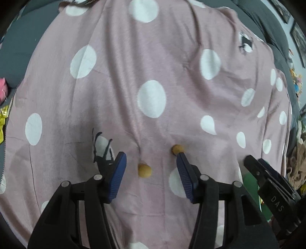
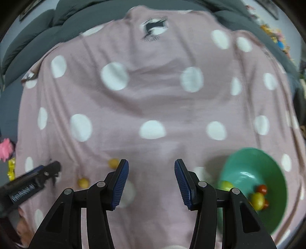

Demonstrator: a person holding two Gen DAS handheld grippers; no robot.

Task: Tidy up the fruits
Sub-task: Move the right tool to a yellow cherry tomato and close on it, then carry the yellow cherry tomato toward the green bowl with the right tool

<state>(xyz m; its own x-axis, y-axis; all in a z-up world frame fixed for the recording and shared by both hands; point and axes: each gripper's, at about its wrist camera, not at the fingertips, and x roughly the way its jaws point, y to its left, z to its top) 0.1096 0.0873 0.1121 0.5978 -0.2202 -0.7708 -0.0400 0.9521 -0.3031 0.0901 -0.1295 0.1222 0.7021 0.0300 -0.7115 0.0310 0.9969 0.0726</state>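
Fruit: one small yellow ball [image 1: 144,170] lies between the left gripper's [image 1: 151,160] spread jaws; another [image 1: 177,149] touches one fingertip. Right gripper [image 2: 151,168] gapes empty beside the green bowl [image 2: 248,162].

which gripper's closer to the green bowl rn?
Right. The right gripper is open just left of the green bowl, empty. The left gripper is farther left, open over the two yellow fruits on the cloth.

Pink polka-dot sheet [image 1: 118,80], grey cushioned couch back [image 2: 80,17], framed wall pictures [image 1: 299,43]
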